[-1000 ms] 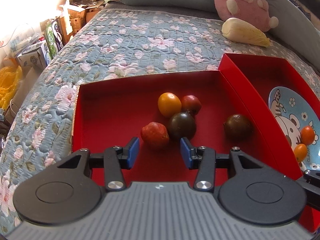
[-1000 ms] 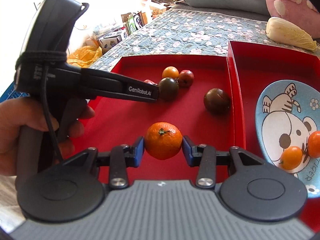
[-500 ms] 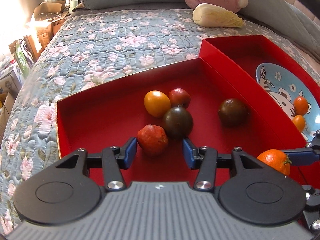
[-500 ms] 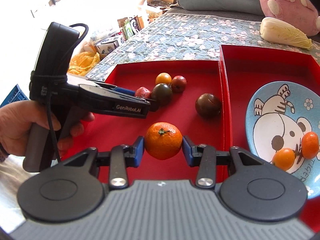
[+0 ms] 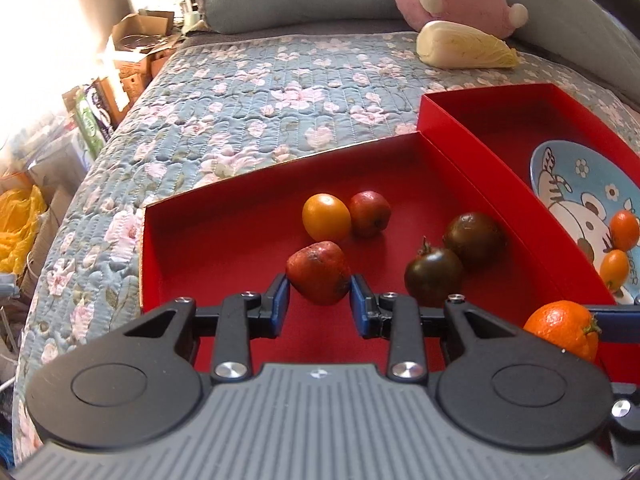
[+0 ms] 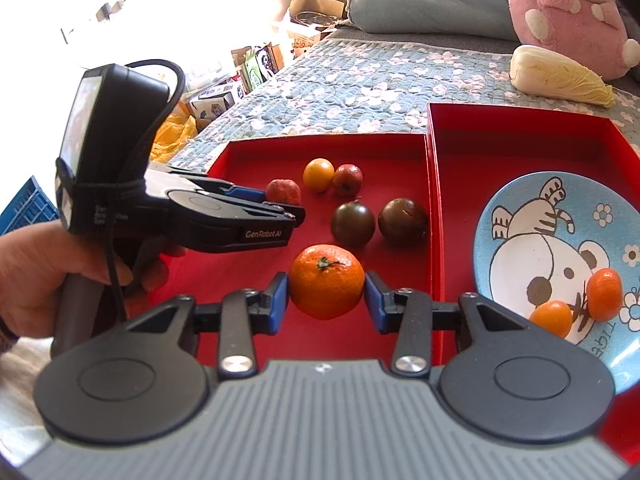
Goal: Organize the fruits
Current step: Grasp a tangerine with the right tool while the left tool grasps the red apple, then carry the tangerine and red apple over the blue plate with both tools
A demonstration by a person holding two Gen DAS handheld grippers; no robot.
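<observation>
Left tongs [image 5: 319,300] clamped on rough red round fruit [image 5: 318,278] nr front of left red cardboard tray [image 5: 224,248]. Right tongs [image 6: 326,298] clamped on orange mandarin [image 6: 327,281], prob. headed w/ other oranges on blue cartoon plate [image 6: 520,216] in right-hand tray.

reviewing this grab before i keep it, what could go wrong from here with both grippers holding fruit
1. The left gripper pinches the rough red fruit only at its near, lower part, so it may slip out on lifting.
2. The dark tomato touches the brown fruit right beside that grip; a sideways move could knock them rolling.
3. The right gripper holds the mandarin close to the left gripper; the tools could bump on the way to the plate.
</observation>
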